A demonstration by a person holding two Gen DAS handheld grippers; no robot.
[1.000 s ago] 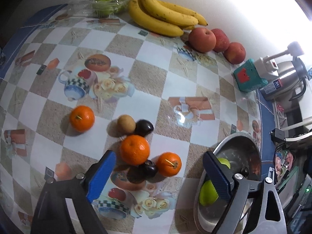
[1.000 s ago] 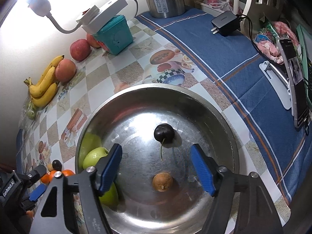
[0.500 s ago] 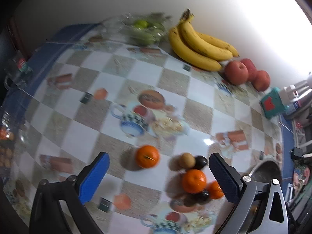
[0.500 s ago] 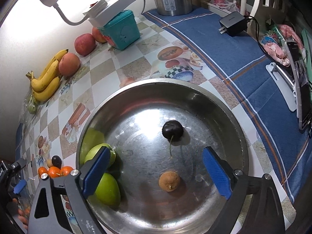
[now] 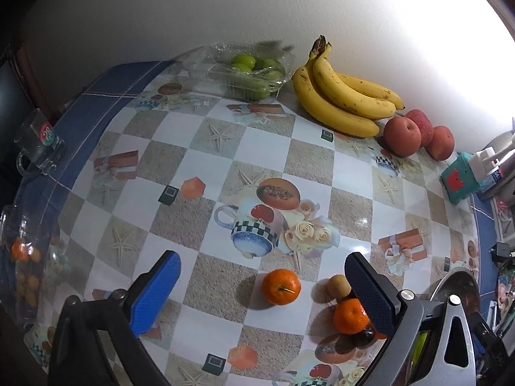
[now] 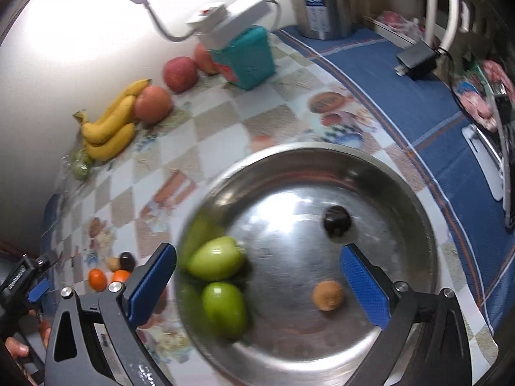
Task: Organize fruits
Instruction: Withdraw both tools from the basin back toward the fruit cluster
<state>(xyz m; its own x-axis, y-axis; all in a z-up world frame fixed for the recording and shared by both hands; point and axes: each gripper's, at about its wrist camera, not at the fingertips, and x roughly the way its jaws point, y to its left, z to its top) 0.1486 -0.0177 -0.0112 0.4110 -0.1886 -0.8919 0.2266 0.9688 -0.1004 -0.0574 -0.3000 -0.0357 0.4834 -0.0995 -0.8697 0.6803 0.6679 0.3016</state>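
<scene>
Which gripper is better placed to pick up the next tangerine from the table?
Probably the left gripper: it is open above the loose tangerine. The right gripper, open too, is over the metal bowl.

Almost nothing here reads clearly to me. At three o'clock from my left tongs, the label on the steel kettle point(image 5: 502, 169) shows "24". The red-and-green sticker on the glass mug point(image 5: 37, 146) at nine o'clock stays illegible.
</scene>
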